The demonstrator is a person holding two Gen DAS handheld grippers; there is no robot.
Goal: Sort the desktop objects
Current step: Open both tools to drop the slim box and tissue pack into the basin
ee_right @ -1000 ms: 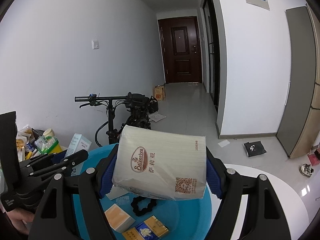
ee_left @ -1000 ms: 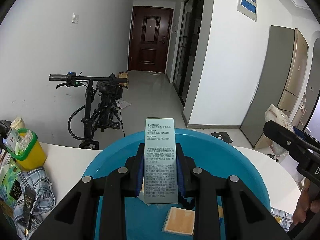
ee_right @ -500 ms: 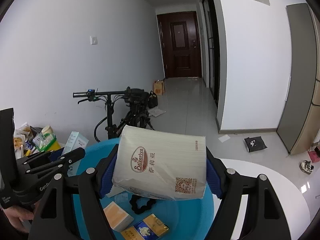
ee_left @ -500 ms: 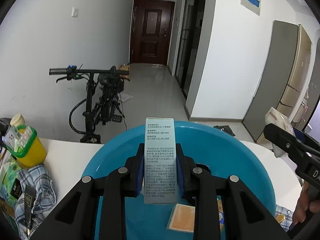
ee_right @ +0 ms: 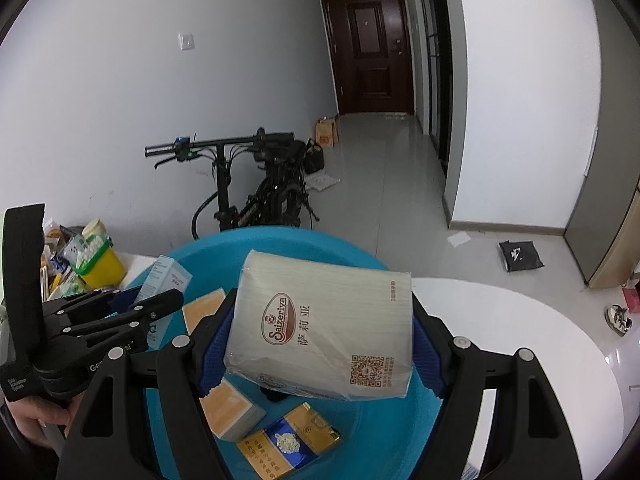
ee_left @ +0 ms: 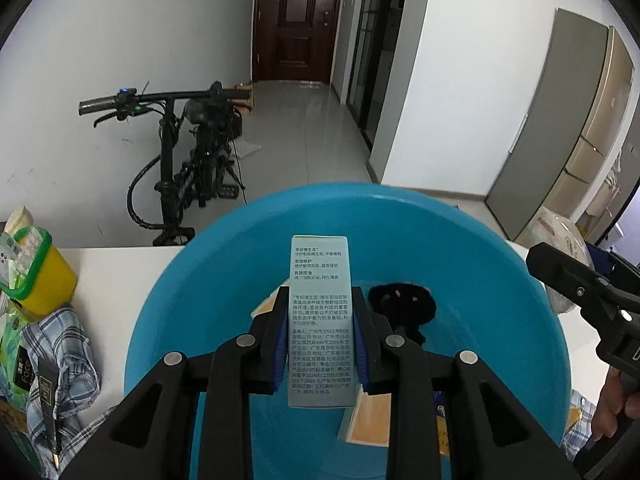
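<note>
Two tools – one box [ee_left: 320, 320], one tissue pack [ee_right: 324, 324] gripped

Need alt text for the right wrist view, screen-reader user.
The right hand-held gripper holds a pack of tissues above a blue basin that contains small orange and gold boxes. At left, the left hand-held gripper holds a pale carton; a bicycle stands behind the white table.

The left claw [ee_left: 321, 342] tilts downward, its blue pads clamped on a tall, narrow box [ee_left: 320, 320]. The right claw [ee_right: 320, 344] also angles down, pads pressed against both sides of a tissue pack [ee_right: 324, 320]. A hand [ee_right: 36, 416] grips the left handle.
</note>
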